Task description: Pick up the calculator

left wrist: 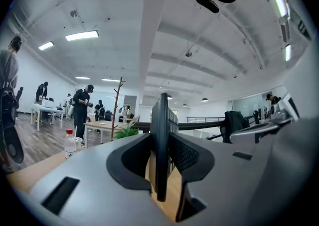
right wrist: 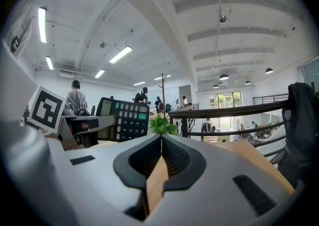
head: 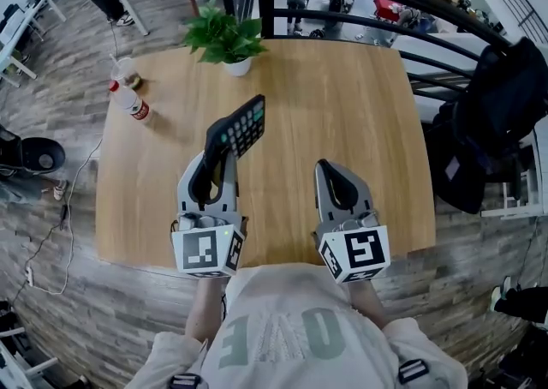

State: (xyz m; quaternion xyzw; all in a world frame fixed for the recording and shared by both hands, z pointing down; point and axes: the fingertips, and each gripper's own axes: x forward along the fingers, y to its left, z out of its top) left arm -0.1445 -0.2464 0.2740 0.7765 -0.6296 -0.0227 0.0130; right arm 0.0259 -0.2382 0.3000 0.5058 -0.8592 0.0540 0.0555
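Here the left tool (head: pixel 221 156) clamps the calculator (head: pixel 244 124) edge-on above the bench (head: pixel 342 104), centre-left of frame; right tool (head: pixel 329 170) closed, empty

In the lower middle of the head view I saw a pale beige shirt (head: pixel 282 327) with large, faded grey-green letters across it. A dark strap buckle (head: pixel 413 370) sat near the bottom edge on each side. The left gripper (head: pixel 224 146) and the right gripper (head: pixel 325 166) had light grey moulded shells. Their jaws were lined in black with fine ribbing, and dark rectangular slots were cut into the shells. Each gripper ended in a white cube with black square markers, the left cube (head: pixel 208 250) left of centre and the right cube (head: pixel 355 254) right of centre.
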